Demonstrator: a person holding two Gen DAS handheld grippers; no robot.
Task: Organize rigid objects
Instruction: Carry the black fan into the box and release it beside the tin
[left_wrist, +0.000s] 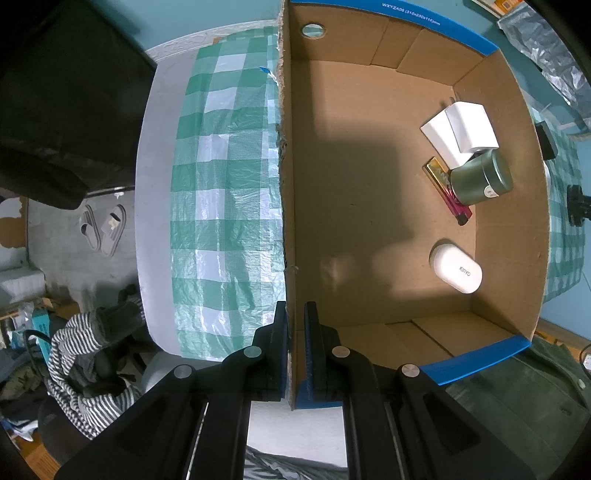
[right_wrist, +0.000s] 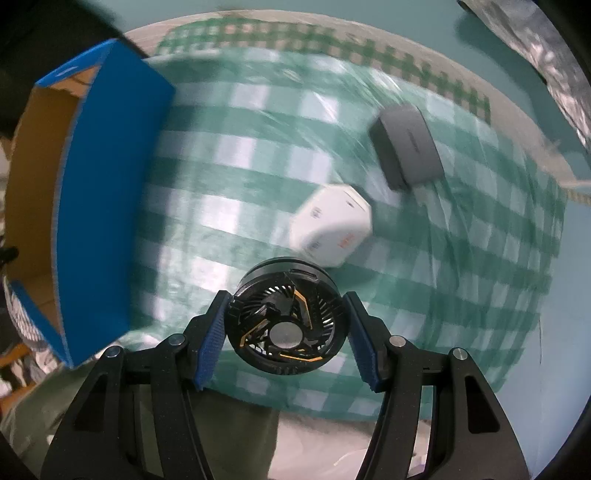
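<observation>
Motion blur smears the checked tablecloth and its objects.
Print on the white cube is unreadable; at ten o'clock, the cardboard box runs past the frame edge.

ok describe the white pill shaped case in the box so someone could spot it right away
Look inside the open cardboard box with blue edges, along its right-hand wall. Nearest the camera, apart from the green tin cluster, lies the white case. It alone is a smooth rounded capsule with small grey lettering.
</observation>
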